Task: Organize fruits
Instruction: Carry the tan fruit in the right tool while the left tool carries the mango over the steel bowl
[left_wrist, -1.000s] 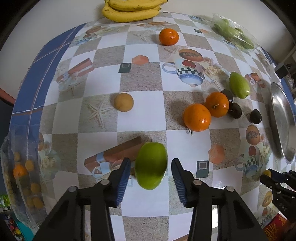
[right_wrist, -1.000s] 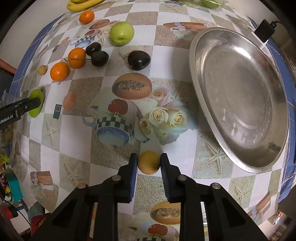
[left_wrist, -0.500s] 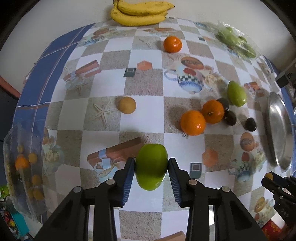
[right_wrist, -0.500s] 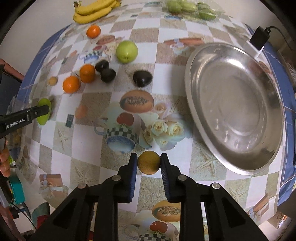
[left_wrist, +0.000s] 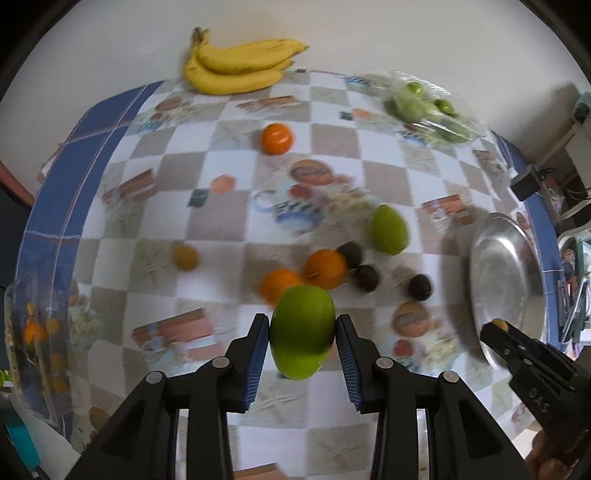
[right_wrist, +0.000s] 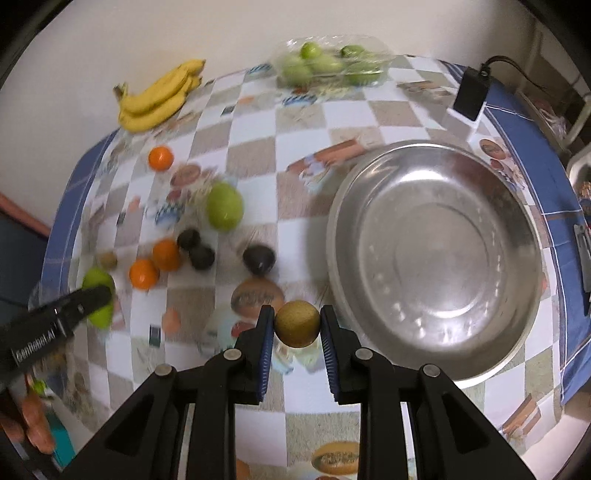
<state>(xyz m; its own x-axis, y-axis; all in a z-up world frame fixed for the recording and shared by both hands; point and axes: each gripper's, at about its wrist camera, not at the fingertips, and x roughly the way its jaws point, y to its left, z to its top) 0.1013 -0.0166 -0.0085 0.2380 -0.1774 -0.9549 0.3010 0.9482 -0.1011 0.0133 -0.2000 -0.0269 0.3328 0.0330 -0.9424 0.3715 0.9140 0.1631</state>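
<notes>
Your left gripper (left_wrist: 302, 334) clamps a green mango (left_wrist: 302, 332), jaws having just closed on it, while your right gripper (right_wrist: 297, 325) pinches a small brownish-yellow fruit (right_wrist: 297, 323) beside the steel bowl (right_wrist: 436, 258) near the table's right edge. That bowl stands empty, so the sorting looks barely begun. Left on the checked tablecloth (right_wrist: 258, 155): bananas (left_wrist: 236, 70) at the far edge, bagged green fruit (right_wrist: 328, 64) at the far right corner, a second green mango (left_wrist: 388, 229), three oranges, three dark fruits (right_wrist: 259, 258) mid-table, one small brown fruit (left_wrist: 184, 257).
</notes>
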